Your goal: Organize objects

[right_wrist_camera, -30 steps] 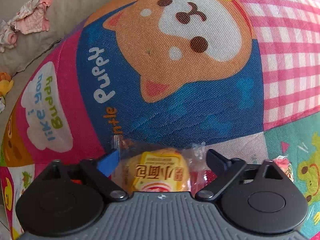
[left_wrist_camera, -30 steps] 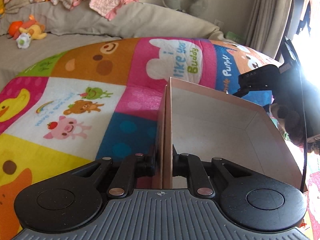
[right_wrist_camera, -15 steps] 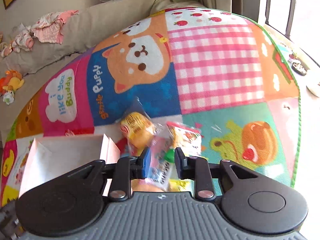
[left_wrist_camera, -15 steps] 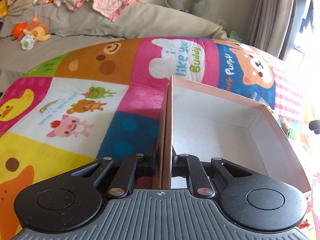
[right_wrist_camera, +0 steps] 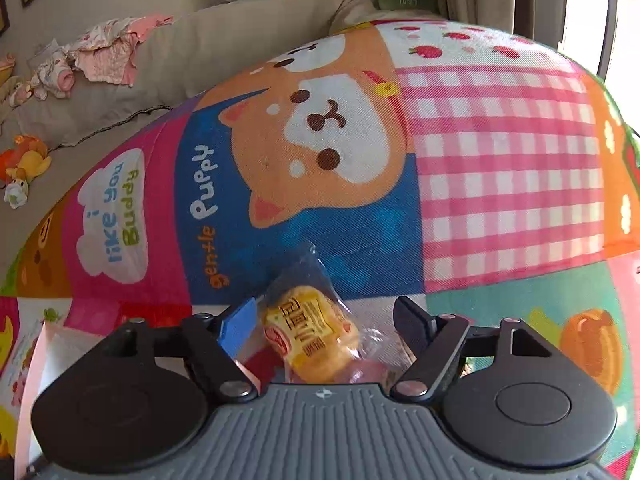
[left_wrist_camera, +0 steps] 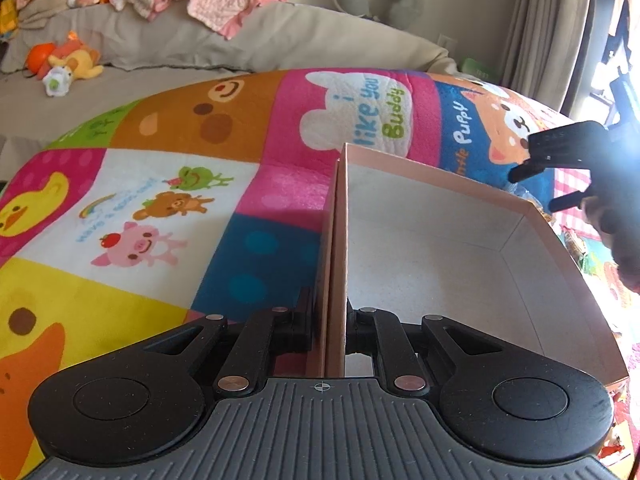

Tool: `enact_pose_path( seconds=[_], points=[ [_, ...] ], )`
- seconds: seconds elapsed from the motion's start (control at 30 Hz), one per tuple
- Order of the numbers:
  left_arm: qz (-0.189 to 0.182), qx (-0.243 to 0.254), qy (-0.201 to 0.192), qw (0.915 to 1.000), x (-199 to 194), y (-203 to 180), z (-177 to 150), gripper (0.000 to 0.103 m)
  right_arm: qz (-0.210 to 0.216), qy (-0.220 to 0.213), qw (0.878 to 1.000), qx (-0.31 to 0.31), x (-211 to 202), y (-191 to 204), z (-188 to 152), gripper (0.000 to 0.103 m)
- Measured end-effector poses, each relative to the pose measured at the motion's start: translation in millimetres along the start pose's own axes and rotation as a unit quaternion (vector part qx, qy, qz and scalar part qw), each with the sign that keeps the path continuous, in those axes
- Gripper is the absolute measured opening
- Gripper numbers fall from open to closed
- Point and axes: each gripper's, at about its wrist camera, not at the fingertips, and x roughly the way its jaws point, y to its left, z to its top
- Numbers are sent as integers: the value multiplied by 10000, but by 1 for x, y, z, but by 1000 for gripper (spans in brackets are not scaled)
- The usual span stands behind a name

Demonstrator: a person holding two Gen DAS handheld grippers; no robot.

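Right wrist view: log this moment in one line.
right tongs: opening over yellow wrapped bun packet | left tongs: shut on pink cardboard box wall

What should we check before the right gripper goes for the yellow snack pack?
1. Left gripper clamped on the box wall: ok.
2. Box interior free for a drop: ok, nothing shows inside.
3. Right gripper jaws opening, wide enough: ok.
4. Yellow snack pack between the fingers: ok, pads not touching it.
5. Pack lying alone: not ok, a pink wrapper lies against it.
6. Pack's lower end: cannot tell, hidden by the gripper body.
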Motion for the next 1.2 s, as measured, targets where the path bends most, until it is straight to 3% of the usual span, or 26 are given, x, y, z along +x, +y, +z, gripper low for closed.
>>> enact_pose_path(
  seconds=[0.13, 0.17, 0.2, 0.23, 0.33, 0.5, 0.6, 0.7, 0.77, 0.83, 0.97, 1.07, 1.2],
  points=[
    [-66, -59, 22, 10000, 0, 2, 0, 13, -89, 318, 9994, 85, 43, 7, 16, 77],
    [-68, -56, 23, 10000, 0, 2, 0, 13, -141, 410, 9990, -65, 48, 9, 15, 72],
    [-65, -44, 22, 10000, 0, 2, 0, 13, -180, 525, 9980, -291, 50, 10, 10, 59],
    [-90, -37, 31, 9999, 0, 1, 0, 13, -202, 585, 9969, -476, 49, 9, 5, 57],
    [-120, -6, 43, 9999, 0, 0, -1, 13, -443, 601, 9948, -698, 31, -6, -12, 57],
    [-86, 23, 25, 10000, 0, -1, -1, 13, -351, 887, 9943, -467, -7, -40, -50, 55],
    [-77, 38, 17, 10000, 0, -2, -1, 13, -335, 702, 9954, -566, -40, -44, -71, 55],
    [-96, 14, 23, 10000, 0, -1, -1, 13, -515, 74, 9937, -993, -86, -36, -89, 67],
    [-98, 6, 21, 9999, -1, -1, -2, 13, -370, -254, 9928, -1114, -119, -32, -103, 76],
    [-88, 17, 9, 10000, -1, -2, -2, 13, -67, -340, 9935, -1080, -145, -30, -122, 86],
    [-51, 59, -29, 10000, -2, -3, -3, 13, 198, -226, 9916, -1257, -172, -10, -174, 88],
    [-34, 73, -48, 10000, -3, -4, -4, 13, -173, -327, 9803, -1939, -175, 13, -215, 88],
    [-21, 85, -56, 9999, -3, -4, -5, 13, -1324, -575, 9609, -2364, -169, 15, -237, 88]
  ],
)
